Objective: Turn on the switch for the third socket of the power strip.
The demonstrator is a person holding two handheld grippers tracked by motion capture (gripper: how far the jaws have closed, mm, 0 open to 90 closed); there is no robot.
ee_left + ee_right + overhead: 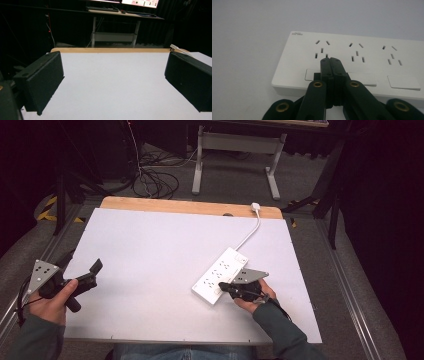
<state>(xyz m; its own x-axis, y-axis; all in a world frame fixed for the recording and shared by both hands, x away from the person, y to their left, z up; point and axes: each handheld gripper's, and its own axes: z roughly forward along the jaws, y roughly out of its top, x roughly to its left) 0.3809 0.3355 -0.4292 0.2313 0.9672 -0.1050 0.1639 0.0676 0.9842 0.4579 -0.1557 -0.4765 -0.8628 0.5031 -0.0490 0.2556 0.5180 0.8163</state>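
1. White board point(165, 270) covers most of my table, with a strip of bare wood point(190, 206) along the far edge; beyond it I see grey floor, loose cables point(155, 182) and the metal legs of another desk point(235, 155).
2. My white power strip point(220, 275) lies flat on the right half of the board, set at a diagonal, its cord point(250, 232) running up to a white plug point(255, 207) at the wooden edge.
3. My right gripper point(225, 287) sits at the near end of the power strip, held by the right hand point(255, 297) at the strip's near right side.
4. From the right gripper view, its jaws are pressed together with no gap, and their joined tips rest over the strip's top face, just below the first group of socket holes point(322, 48) and between the rectangular switch buttons point(403, 82).
5. I cannot tell whether the tips actually press the strip or only hang over it.
6. My left gripper point(92, 272) is at the left edge of the board, well apart from the strip, held by the left hand point(52, 302).
7. From the left gripper view, its jaws stand wide apart with bare white board between them, and nothing is held.
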